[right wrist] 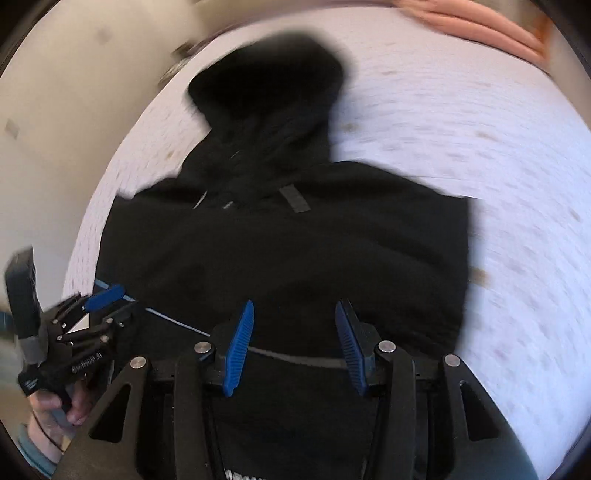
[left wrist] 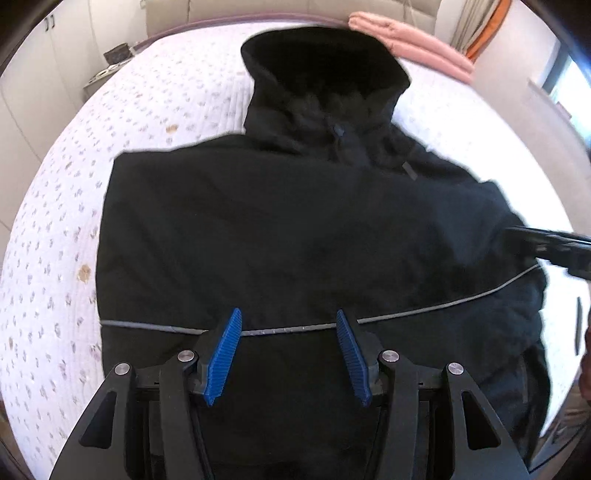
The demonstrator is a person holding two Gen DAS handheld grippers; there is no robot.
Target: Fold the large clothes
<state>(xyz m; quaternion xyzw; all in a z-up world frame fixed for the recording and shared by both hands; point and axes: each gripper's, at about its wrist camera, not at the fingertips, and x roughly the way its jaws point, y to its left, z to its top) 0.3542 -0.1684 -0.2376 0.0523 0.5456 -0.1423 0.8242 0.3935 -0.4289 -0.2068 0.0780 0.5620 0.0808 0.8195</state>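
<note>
A black hooded jacket [left wrist: 295, 221] lies spread on the bed, hood [left wrist: 321, 66] pointing away and a thin grey piping line [left wrist: 424, 312] running across its near part. My left gripper [left wrist: 288, 319] hovers over that near part, blue pads apart, with only the cloth lying below them. The right wrist view is blurred. In it my right gripper [right wrist: 295, 306] stands open above the same jacket [right wrist: 295, 240], close to its near hem. My left gripper [right wrist: 110, 306] shows there at the left, held by a hand [right wrist: 70, 406]. The right gripper [left wrist: 554, 245] juts in at the right edge of the left wrist view.
The bed carries a white quilted cover [left wrist: 74, 221] with small flower prints. A folded pink blanket [left wrist: 413, 40] lies at the far right corner. A nightstand with small items [left wrist: 110, 62] stands beyond the bed's far left. A window and curtain [left wrist: 480, 29] are at the right.
</note>
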